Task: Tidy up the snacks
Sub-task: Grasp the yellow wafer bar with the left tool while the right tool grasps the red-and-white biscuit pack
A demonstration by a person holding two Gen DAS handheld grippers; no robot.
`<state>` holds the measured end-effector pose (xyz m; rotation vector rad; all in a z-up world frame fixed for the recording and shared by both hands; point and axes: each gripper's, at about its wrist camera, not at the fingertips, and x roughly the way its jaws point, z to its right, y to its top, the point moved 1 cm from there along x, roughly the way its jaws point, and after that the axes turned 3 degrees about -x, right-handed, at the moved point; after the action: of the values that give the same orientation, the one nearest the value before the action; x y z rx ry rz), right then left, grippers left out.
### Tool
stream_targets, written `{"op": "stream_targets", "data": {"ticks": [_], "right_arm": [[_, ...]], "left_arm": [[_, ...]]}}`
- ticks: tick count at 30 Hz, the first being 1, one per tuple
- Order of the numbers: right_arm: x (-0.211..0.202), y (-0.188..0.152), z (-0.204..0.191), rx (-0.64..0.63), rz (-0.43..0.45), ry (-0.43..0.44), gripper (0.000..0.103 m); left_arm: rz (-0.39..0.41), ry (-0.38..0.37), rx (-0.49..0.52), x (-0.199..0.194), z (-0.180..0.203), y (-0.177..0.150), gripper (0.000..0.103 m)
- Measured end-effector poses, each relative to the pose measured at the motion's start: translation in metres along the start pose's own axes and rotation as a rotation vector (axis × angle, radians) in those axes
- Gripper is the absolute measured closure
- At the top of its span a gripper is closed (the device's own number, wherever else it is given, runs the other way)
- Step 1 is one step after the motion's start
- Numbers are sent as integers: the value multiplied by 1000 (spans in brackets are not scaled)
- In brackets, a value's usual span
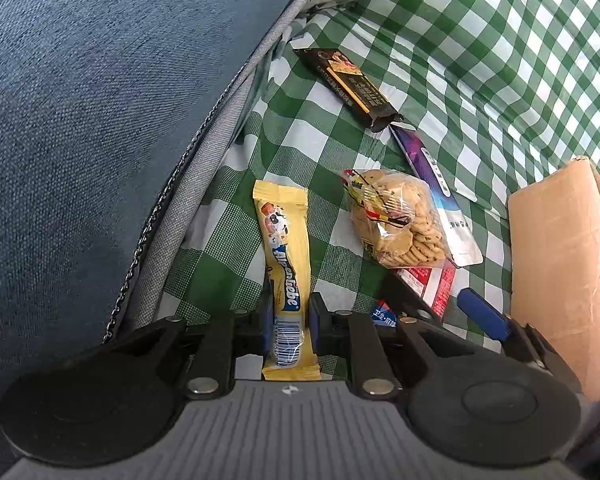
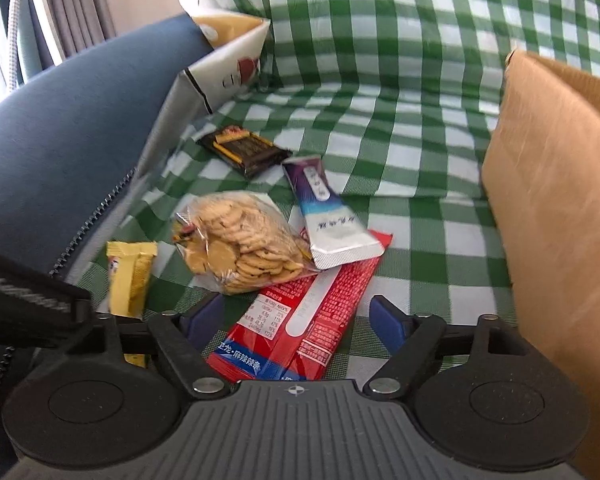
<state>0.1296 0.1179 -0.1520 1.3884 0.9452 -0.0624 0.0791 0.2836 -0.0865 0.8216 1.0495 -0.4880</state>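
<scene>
Left gripper (image 1: pixel 287 322) pinches the yellow candy bar (image 1: pixel 285 276) for sorting; right gripper (image 2: pixel 296 322) spreads wide, straddling the red packet (image 2: pixel 300 320), apparently to grasp.

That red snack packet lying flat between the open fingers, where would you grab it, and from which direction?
Probably across its narrow width at the near end, coming down from above. The red packet lies flat on the checked cloth, its far end tucked under the cookie bag and the white-and-purple pouch; the right gripper already straddles the free end.
</scene>
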Motion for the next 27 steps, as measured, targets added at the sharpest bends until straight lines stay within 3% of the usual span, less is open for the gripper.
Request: {"op": "stream_targets", "data": {"ticks": [7,9,12,19,27], "right_arm": [[9,-5,-7,-72,-17,-46,22],[5,-5,-6,-90,-5,-44,41],[0,-6,-4,-123,-3,-29,58],[-32,-10,6,-139,-16,3,62],[-83,-33,-1,-186,-33,52,62]], "left_arm": [[-5,7,15,3,3,0,83],[-7,11,20,4,4,0,83],[-5,13,25,4,6,0,83],[12,-25,24,-1,5,-1,84],[-2,-107,117,-7,19,-11,85]]}}
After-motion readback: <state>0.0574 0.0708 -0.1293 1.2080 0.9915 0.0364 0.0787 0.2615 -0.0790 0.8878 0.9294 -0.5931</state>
